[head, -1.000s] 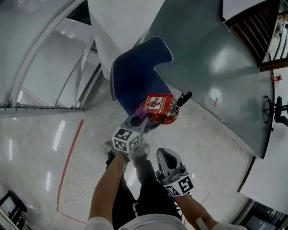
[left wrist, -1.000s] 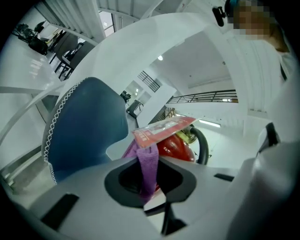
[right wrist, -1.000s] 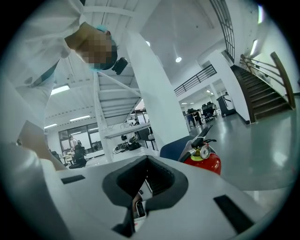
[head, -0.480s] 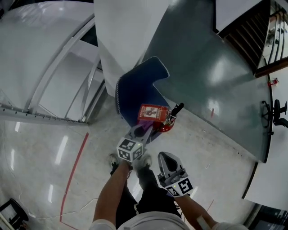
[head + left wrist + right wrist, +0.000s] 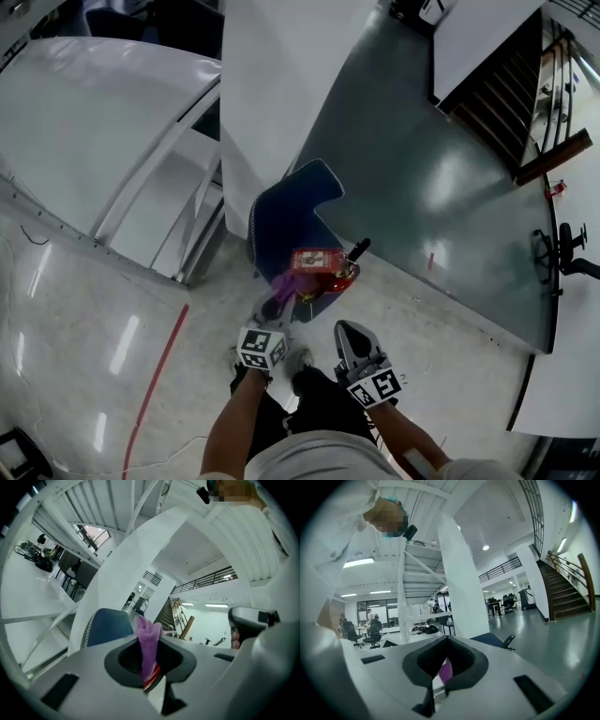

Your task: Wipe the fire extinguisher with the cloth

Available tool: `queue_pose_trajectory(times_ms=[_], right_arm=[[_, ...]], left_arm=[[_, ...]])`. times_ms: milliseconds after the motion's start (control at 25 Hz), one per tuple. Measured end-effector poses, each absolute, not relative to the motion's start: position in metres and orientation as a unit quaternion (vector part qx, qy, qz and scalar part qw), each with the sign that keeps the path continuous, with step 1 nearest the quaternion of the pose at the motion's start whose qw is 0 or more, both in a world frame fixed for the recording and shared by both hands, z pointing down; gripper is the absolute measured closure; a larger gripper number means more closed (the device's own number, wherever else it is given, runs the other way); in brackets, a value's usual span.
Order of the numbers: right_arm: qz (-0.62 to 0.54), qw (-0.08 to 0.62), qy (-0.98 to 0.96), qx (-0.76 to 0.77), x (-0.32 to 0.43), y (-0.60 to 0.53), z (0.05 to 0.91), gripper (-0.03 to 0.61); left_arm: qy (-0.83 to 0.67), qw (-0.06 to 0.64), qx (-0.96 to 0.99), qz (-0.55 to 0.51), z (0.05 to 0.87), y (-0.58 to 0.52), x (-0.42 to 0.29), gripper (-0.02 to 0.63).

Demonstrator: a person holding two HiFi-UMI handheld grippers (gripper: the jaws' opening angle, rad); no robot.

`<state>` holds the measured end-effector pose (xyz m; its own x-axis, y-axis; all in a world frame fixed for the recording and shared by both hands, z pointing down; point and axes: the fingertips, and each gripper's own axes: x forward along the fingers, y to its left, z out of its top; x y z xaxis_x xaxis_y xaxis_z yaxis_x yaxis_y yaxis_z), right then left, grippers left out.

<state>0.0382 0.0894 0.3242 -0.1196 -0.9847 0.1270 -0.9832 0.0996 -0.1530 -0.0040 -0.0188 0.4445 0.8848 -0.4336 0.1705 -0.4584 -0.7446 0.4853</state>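
Wiping looks under way: the left tool (image 5: 277, 305) is clamped on the purple cloth (image 5: 284, 286), just beside the red fire extinguisher (image 5: 319, 270), which stands on the floor against a blue pad (image 5: 281, 220). The right tool (image 5: 349, 336) is closed and empty. The next move probably calls for pressing the cloth along the cylinder.

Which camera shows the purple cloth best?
The left gripper view: the purple cloth stands large, pinched between the jaws. The head view shows only a small purple bit beside the red fire extinguisher; the right gripper view, a sliver.
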Motion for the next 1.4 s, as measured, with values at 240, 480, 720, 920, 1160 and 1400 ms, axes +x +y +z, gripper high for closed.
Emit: queue_pose_trajectory(times_ms=[240, 480, 720, 920, 1160, 1400], right_arm=[[-0.098, -0.015, 0.787, -0.609, 0.056, 0.087, 0.332, 0.565], [-0.110, -0.034, 0.846, -0.520, 0.075, 0.081, 0.361, 0.565], [-0.140, -0.034, 0.866, -0.478, 0.084, 0.095, 0.388, 0.565], [-0.146, -0.060, 0.867, -0.472, 0.083, 0.092, 0.434, 0.565], [-0.164, -0.075, 0.861, -0.475, 0.080, 0.091, 0.475, 0.565], [-0.184, -0.074, 0.845, -0.497, 0.089, 0.098, 0.499, 0.565]], left_arm=[[-0.336, 0.280, 0.899, 0.025, 0.466, 0.000, -0.026, 0.560], [-0.469, 0.307, 0.828, 0.018, 0.511, 0.019, -0.034, 0.560], [-0.525, 0.356, 0.773, 0.018, 0.574, 0.032, -0.033, 0.560], [-0.544, 0.382, 0.747, 0.012, 0.634, 0.022, -0.025, 0.560], [-0.539, 0.406, 0.738, 0.013, 0.710, 0.005, -0.006, 0.560], [-0.509, 0.431, 0.745, 0.008, 0.764, 0.010, 0.027, 0.560]])
